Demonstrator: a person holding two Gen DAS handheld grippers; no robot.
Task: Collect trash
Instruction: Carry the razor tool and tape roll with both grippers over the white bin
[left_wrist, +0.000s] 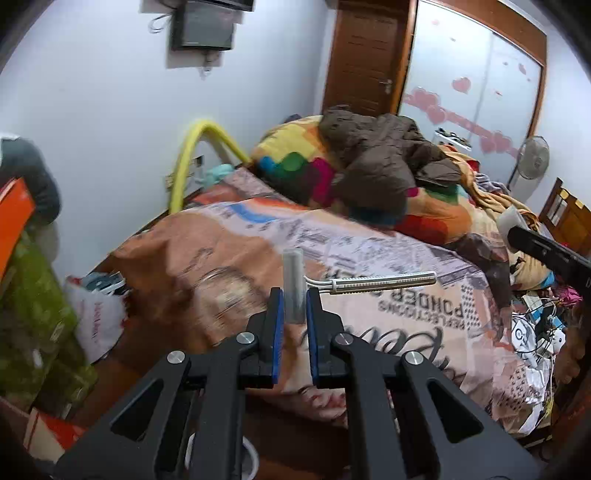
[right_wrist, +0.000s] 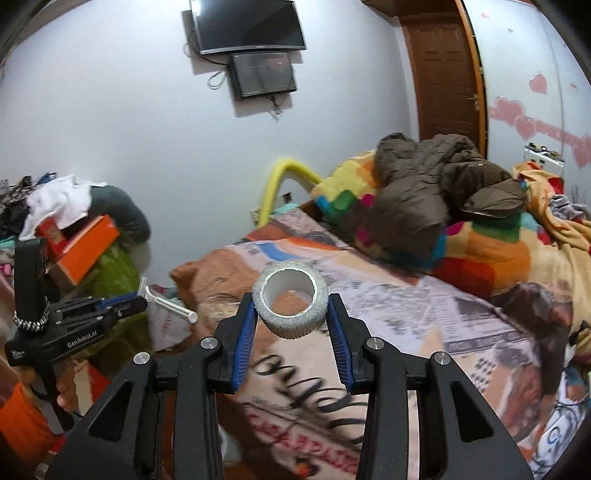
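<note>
The right gripper (right_wrist: 291, 321) clamps a grey tape roll (right_wrist: 290, 303) between its blue pads, above a bed (right_wrist: 424, 325) with a printed sheet. At the left edge the left gripper (right_wrist: 142, 302) pinches a razor-like metal tool (right_wrist: 168, 301). A brown jacket (right_wrist: 436, 192) lies on a colourful blanket (right_wrist: 480, 254). Two screens (right_wrist: 255, 48) hang on the wall.

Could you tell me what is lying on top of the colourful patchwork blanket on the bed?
A crumpled brown jacket lies on the colourful blanket. Whatever is beneath the jacket is covered.
</note>
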